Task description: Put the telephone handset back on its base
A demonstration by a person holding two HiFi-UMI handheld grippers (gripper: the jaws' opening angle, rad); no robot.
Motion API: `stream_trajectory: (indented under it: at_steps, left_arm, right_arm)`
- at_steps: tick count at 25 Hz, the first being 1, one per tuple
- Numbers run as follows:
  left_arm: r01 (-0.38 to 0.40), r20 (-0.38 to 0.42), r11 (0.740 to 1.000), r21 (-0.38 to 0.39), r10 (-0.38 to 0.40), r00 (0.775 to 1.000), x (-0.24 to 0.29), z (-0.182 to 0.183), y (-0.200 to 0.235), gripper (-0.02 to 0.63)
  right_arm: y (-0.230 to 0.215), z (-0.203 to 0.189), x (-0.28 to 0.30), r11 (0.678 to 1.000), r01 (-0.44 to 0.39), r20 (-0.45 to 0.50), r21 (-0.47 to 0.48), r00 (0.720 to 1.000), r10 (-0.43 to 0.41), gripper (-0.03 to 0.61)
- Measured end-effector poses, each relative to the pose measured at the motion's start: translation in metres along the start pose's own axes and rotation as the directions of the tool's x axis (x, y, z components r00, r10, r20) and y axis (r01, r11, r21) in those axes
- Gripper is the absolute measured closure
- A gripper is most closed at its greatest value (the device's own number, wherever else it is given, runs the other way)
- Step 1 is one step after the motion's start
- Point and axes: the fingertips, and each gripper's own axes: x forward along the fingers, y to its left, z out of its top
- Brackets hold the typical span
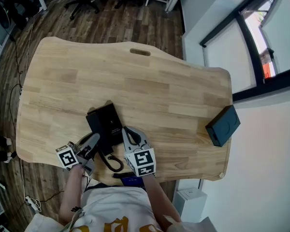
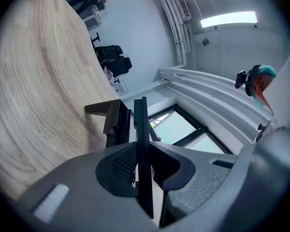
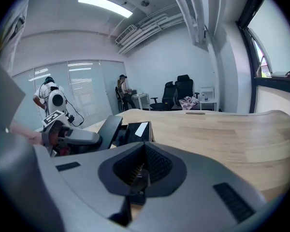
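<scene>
I am holding my left gripper [image 2: 140,102] and right gripper [image 3: 143,171] pinched together, empty. The handset [image 3: 109,128], left of the base [image 1: 106,120], is looking light, stiff and slick, so I am favouring its middle.

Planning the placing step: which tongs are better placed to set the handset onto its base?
Left, most likely. The left tongs are shut on the thin black handset, right beside the base. The right tongs look shut with no handset in them, at the base's other side.
</scene>
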Motion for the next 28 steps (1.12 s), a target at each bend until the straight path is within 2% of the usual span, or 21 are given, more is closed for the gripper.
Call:
stream_trajectory:
  at_steps: [14, 20, 28]
  left_arm:
    - [-0.035, 0.004, 0.999, 0.006, 0.035, 0.999, 0.005, 0.0, 0.016, 0.537]
    - [-0.067, -0.014, 0.997, 0.037, 0.067, 0.998, 0.009, -0.004, 0.02, 0.537]
    - [-0.079, -0.007, 0.996, 0.043, 0.079, 0.997, 0.011, -0.003, 0.022, 0.537]
  right_arm:
    - [-0.01, -0.011, 0.014, 0.999, -0.02, -0.016, 0.042, 1.0, 0.021, 0.572]
    - [-0.015, -0.013, 0.019, 0.998, -0.026, -0.017, 0.056, 0.999, 0.027, 0.572]
    - [-0.025, -0.018, 0.019, 0.997, -0.018, -0.027, 0.072, 0.999, 0.02, 0.572]
